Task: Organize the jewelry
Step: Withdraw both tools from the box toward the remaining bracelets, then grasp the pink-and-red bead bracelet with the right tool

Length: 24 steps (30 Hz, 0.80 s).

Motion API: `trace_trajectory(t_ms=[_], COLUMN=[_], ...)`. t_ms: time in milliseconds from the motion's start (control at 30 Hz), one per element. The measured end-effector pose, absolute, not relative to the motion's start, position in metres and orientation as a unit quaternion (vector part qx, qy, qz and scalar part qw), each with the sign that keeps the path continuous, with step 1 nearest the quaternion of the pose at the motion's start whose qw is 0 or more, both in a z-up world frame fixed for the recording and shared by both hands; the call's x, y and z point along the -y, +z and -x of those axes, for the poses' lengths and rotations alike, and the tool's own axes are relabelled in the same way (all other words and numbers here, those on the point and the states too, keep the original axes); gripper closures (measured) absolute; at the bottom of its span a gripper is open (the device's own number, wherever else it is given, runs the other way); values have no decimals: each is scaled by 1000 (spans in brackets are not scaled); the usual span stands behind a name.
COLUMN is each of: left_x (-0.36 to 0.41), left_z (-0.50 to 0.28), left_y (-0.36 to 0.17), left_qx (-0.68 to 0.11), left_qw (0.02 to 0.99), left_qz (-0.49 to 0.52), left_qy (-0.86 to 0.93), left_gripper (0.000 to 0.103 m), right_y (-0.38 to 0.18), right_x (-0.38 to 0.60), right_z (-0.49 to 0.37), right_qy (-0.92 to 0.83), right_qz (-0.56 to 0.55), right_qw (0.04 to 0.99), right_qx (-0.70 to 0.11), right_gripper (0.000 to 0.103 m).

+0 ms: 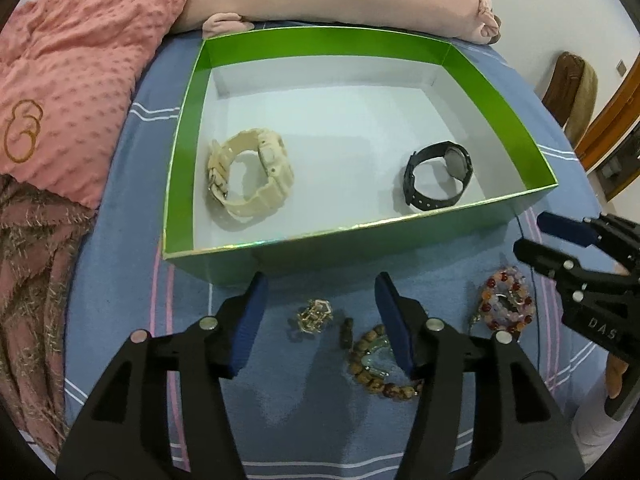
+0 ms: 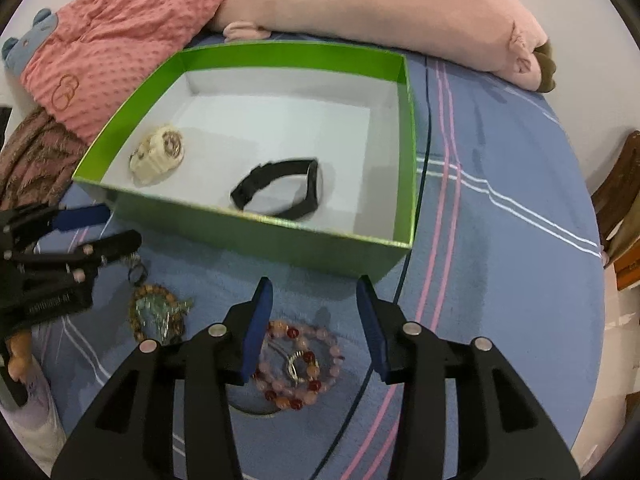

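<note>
Box: a green open cardboard box (image 1: 180, 168) with a white floor is seen at centre frame on a blue striped bedsheet (image 1: 132, 280).
Watches: a cream plastic watch (image 1: 250, 174) lies left in the box, a black strap watch (image 1: 438, 176) right.
Left gripper (image 1: 324, 320): held open and empty above a small gold trinket (image 1: 314, 316) and a brown wooden bead bracelet (image 1: 376, 364).
Right gripper (image 2: 316, 328): parted, nothing pinched, over a pink and red bead bracelet (image 2: 304, 364).

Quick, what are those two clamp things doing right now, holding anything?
Left gripper: open, holding nothing, above the gold chain.
Right gripper: open, holding nothing, above the pink bead bracelet.
</note>
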<state>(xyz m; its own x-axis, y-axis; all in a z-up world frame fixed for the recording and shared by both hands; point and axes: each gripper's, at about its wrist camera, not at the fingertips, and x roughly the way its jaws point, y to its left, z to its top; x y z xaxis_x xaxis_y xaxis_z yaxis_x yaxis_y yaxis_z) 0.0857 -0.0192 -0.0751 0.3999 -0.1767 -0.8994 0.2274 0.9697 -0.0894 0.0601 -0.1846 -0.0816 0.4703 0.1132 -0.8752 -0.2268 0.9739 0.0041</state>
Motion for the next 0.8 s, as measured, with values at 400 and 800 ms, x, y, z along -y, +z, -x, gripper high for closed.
trace_trajectory(t_ms=[400, 800], left_x=[48, 56], left_z=[-69, -65], left_y=[-76, -79], left_qx=[-527, -538], left_qw=[830, 815], left_qz=[-56, -71], left_qy=[-174, -203], left_gripper=[47, 46], right_y=[-100, -114], right_x=[173, 168], right_z=[-50, -57], right_qy=[134, 159], right_qz=[116, 90], right_qw=[828, 815], right_qx=[-532, -550], right_gripper=[65, 95])
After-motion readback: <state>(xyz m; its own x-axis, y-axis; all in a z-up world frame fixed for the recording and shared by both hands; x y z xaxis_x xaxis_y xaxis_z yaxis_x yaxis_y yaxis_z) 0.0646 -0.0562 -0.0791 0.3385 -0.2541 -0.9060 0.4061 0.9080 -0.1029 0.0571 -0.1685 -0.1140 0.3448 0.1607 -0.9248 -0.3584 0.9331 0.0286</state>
